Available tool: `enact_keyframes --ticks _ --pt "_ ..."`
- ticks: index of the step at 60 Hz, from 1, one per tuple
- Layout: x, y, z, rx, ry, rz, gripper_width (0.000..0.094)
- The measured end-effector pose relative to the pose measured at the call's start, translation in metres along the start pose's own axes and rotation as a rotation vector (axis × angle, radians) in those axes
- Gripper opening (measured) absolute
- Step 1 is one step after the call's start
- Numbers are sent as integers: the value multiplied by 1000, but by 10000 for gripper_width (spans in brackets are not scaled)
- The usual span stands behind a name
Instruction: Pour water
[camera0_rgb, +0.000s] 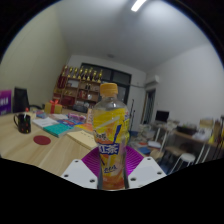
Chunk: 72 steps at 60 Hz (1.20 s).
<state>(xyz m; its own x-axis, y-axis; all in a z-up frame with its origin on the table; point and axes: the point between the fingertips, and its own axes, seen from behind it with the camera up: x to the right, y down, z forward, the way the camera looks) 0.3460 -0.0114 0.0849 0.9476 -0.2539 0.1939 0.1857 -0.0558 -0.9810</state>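
Observation:
A plastic bottle (110, 130) with an orange cap, yellow-orange drink and a red and yellow label stands upright between my fingers. My gripper (111, 172) is shut on its lower part, with the purple pads (82, 170) pressing it from both sides. The bottle is held up above the wooden table (30, 148), which lies behind and to the left. The bottle hides what lies straight ahead.
On the table are a dark red round coaster (42, 140), a teal book (58, 129), a black pen cup (23, 123) and papers. A shelf with small items (80, 78) stands at the back wall. Desks and chairs (185, 135) are to the right.

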Motion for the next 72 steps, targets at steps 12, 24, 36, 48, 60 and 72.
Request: enact_keyframes --ticks 12,24,36,48,60,72 --pt "-36 -122 7 126 19 -552 293" --pt "-176 -199 55 294 25 -1279 297" --pt "-262 -191 80 369 43 -1832 296" --pt "-308 -190 91 471 102 -2105 294" --pt "-320 -193 97 493 123 -2215 293" --pt "-310 -205 99 461 61 -1934 295"
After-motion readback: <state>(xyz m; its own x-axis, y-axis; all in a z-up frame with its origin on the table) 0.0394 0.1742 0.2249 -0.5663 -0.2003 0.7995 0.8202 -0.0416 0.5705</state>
